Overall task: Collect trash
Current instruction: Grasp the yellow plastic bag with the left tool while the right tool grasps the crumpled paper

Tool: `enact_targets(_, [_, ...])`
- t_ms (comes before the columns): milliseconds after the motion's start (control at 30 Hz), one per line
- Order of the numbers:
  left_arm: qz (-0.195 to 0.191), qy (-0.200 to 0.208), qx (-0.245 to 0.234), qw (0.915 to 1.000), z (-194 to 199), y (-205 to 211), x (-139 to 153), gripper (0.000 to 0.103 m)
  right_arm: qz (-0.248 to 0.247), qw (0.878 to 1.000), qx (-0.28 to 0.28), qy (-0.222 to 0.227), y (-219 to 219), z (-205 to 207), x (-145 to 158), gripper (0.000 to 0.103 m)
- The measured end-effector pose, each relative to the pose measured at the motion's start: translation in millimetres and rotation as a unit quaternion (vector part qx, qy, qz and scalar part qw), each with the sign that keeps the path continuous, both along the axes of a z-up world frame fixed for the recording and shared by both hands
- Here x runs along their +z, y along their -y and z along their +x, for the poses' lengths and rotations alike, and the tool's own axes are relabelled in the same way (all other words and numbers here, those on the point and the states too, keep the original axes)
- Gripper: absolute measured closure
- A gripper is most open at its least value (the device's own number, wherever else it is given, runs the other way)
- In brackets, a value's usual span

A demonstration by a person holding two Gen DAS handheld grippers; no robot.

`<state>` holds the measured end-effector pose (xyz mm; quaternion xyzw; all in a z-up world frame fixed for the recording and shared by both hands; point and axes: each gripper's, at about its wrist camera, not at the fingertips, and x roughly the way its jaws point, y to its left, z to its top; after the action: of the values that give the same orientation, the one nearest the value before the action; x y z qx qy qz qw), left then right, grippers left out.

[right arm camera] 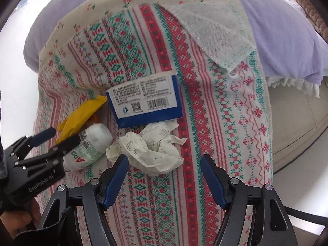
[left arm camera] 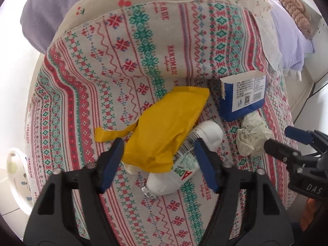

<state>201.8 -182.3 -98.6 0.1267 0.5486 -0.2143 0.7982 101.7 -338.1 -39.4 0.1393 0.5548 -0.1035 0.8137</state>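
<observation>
Nearest the lens, the left tongs [left arm camera: 158, 153] are seen pointing steeply down with their blue pads spread on either side of a yellow snack wrapper [left arm camera: 166, 127] and the white plastic bottle [left arm camera: 184, 157] half buried beneath it; no pad can be seen pressing on either, so nothing is judged to be held yet. The right tongs [right arm camera: 165, 176] are likewise spread and empty, poised just short of a crumpled paper wad [right arm camera: 151, 149]. All the trash is gathered in one cluster on the patterned cloth [left arm camera: 102, 71]: the wrapper lies over the bottle, a torn blue and white carton [right arm camera: 143, 100] lies just beyond the paper, and the paper almost touches the bottle. The step in hand appears to be a two-handed pick, the left on the wrapper or bottle, the right on the paper. For the left, one item should be chosen before closing: if both are caught, the smooth round bottle is likely to squirt out, so the wrapper's lower edge is better pinched alone and lifted clear. For the right, the tongs should be brought further over the wad so that its bulk, not a loose flap, is squeezed. The cloth should be kept out of both grips, since it is soft and easily gathered. A white bin [left arm camera: 16, 170] is partly visible at the left edge.
</observation>
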Motion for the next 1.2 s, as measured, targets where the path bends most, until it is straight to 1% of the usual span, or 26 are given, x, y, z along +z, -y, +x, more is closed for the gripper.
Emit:
enact_targets(33, [-0.006,-0.007,0.003,1.0000,1,-2,-3,0.054,-0.002,1.000,0.001,-0.002,-1,1,-1,0.029])
enact_targets(100, [-0.023,-0.019,0.012,0.9995,6,-11,-7,0.056,-0.003,1.000,0.003,-0.004,-2,3,-3,0.029])
enact_targets(167, [-0.031,-0.017,0.014,0.9993,7,-14,-7,0.059,-0.001,1.000,0.002,-0.004,-2,3,-3,0.029])
enact_targets(233, [-0.039,-0.018,0.015,0.9990,9,-20,-6,0.067,0.001,1.000,0.005,-0.002,-3,4,-2,0.029])
enact_targets(300, [-0.055,-0.023,0.022,0.9980,11,-26,-3,0.070,0.002,1.000,0.007,-0.004,-3,5,-3,0.029])
enact_targets(367, [-0.077,-0.031,0.031,0.9961,13,-35,2,0.072,0.007,1.000,0.006,-0.007,-2,6,-4,0.029])
enact_targets(467, [-0.096,-0.037,0.037,0.9941,15,-43,7,0.073,0.009,1.000,0.000,-0.007,-3,8,-7,0.029])
enact_targets(633, [-0.139,-0.057,0.059,0.9869,18,-69,16,0.073,0.024,1.000,0.000,-0.005,-1,12,-8,0.029])
enact_targets(867, [-0.182,-0.079,0.089,0.9761,14,-116,28,0.073,0.011,1.000,0.006,-0.019,-11,24,-17,0.030])
enact_targets(933, [-0.188,-0.079,0.093,0.9744,13,-125,31,0.073,0.004,1.000,0.006,-0.021,-14,26,-19,0.034])
enact_targets(1000, [-0.190,-0.076,0.096,0.9741,11,-134,35,0.073,0.002,1.000,0.008,-0.023,-16,29,-23,0.046])
enact_targets(1033, [-0.193,-0.076,0.097,0.9734,8,-137,36,0.073,0.003,1.000,0.009,-0.023,-17,30,-24,0.048])
enact_targets(1067, [-0.197,-0.077,0.099,0.9724,8,-141,37,0.073,0.004,1.000,0.010,-0.023,-18,30,-25,0.056])
enact_targets(1200, [-0.204,-0.077,0.102,0.9706,2,-150,44,0.073,0.007,1.000,0.002,-0.013,-20,26,-22,0.063])
